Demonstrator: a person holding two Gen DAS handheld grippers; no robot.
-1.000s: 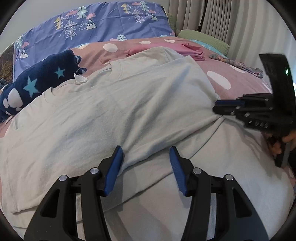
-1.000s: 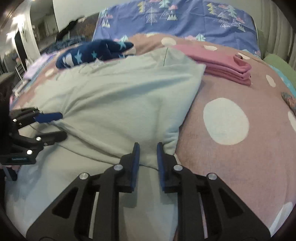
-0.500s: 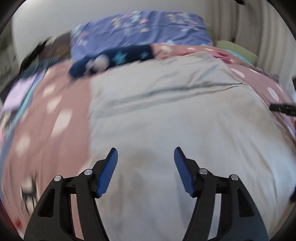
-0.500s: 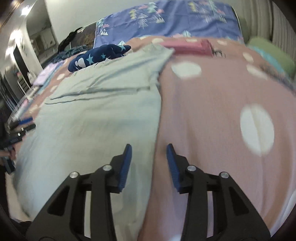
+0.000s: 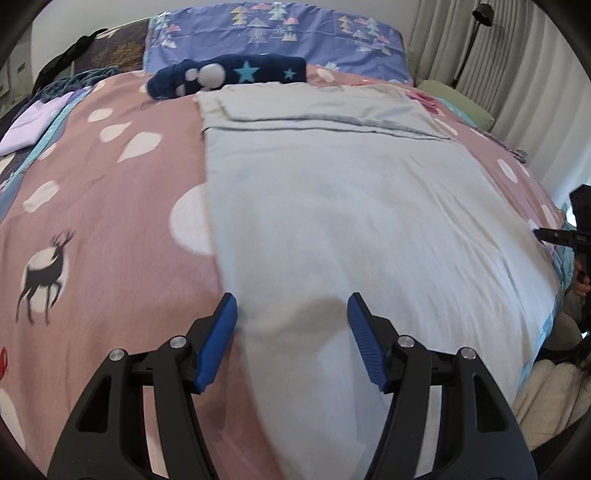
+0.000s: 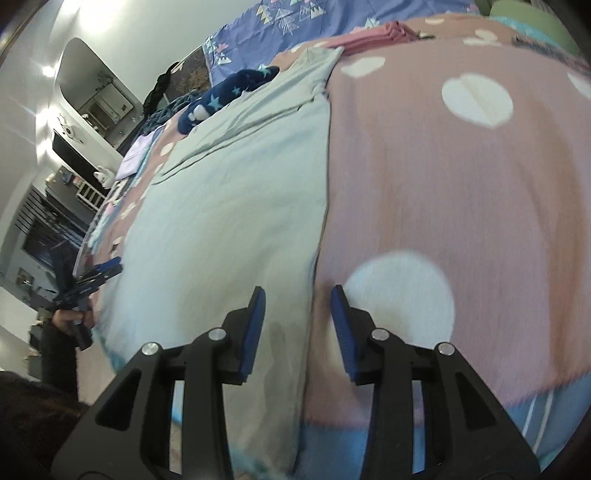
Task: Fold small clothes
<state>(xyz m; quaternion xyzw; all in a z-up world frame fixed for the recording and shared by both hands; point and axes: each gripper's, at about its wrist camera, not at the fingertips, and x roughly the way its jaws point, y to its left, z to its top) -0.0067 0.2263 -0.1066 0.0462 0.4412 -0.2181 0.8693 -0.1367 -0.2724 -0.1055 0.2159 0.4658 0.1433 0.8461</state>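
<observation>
Two claws, both mine, both empty over the bed. Left claw (image 5: 291, 314): jaws wide apart, blue pads (image 5: 218, 339) clear of any cloth, hovering above the near left edge of the pale grey-green T-shirt (image 5: 351, 206). Right claw (image 6: 297, 314): jaws parted more narrowly, nothing pinched between them, poised over the shirt's right edge where it meets the bedspread.

One T-shirt, the task's garment, lying flat along the middle of the pink bedspread (image 5: 110, 192), sides turned in so that it forms a long rectangle, with a fold line across its far end.

One navy fleece item with stars (image 5: 229, 75), touching the shirt's far edge. One stack of folded pink clothes (image 6: 373, 35), beyond the shirt's far right corner. One lilac folded cloth (image 5: 33, 122) at the bed's left edge. One blue pillow with tree print (image 5: 273, 37) at the head of the bed. One green cushion (image 5: 458, 103) to the right of that pillow, by the curtains (image 5: 517, 74).
</observation>
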